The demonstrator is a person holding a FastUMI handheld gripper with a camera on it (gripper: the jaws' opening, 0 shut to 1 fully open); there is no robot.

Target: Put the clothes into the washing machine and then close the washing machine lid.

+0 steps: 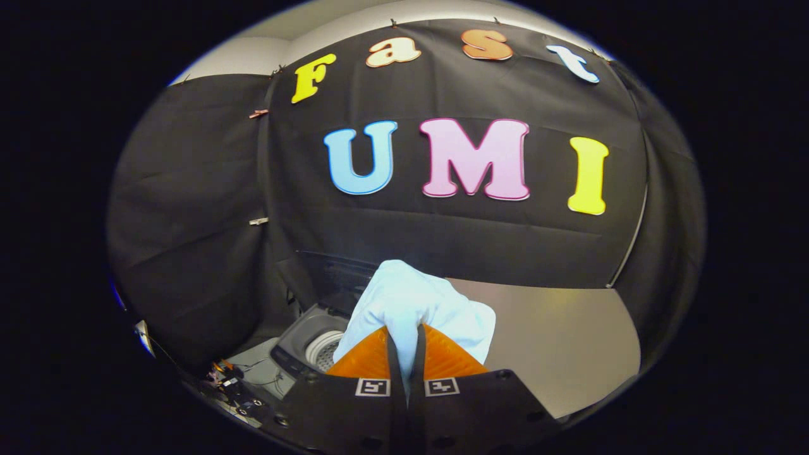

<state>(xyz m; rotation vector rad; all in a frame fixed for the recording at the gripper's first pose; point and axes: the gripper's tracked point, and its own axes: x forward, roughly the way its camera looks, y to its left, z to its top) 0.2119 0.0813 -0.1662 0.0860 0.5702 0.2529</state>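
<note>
Gripper view. One gripper (pixel 404 335), its two fingers nearly together and both pressing a fold of cloth between them. One garment (pixel 414 306), pale blue-white, bunched; it is held aloft at the fingertips and rises just ahead of them, with folds spilling to either side over the finger backs. Its long axis runs roughly up from the pinch point, peak tilted a little left of the fingers; the larger lobe falls to the left, a shorter one to the right. One washing machine (pixel 310 347), a top-loader, sits below and to the left of the fingers, partly hidden behind the cloth. Its opening faces up and one perforated drum (pixel 325 349) shows inside, pale and ringed. One lid (pixel 335 278) stands raised behind the opening, dark, its face toward the gripper. The garment hangs above and slightly right of the opening, not touching the machine as far as can be told. One flat tabletop (pixel 556 341), grey-beige and matte, spreads to the right of the fingers and beyond them. A tangle of wires and small parts (pixel 231 379) lies on a surface left of the machine. Black cloth walls (pixel 189 221) close the booth behind and on both sides, creased, pinned with small clips; a strip of pale ceiling (pixel 354 22) shows above the cloth.
</note>
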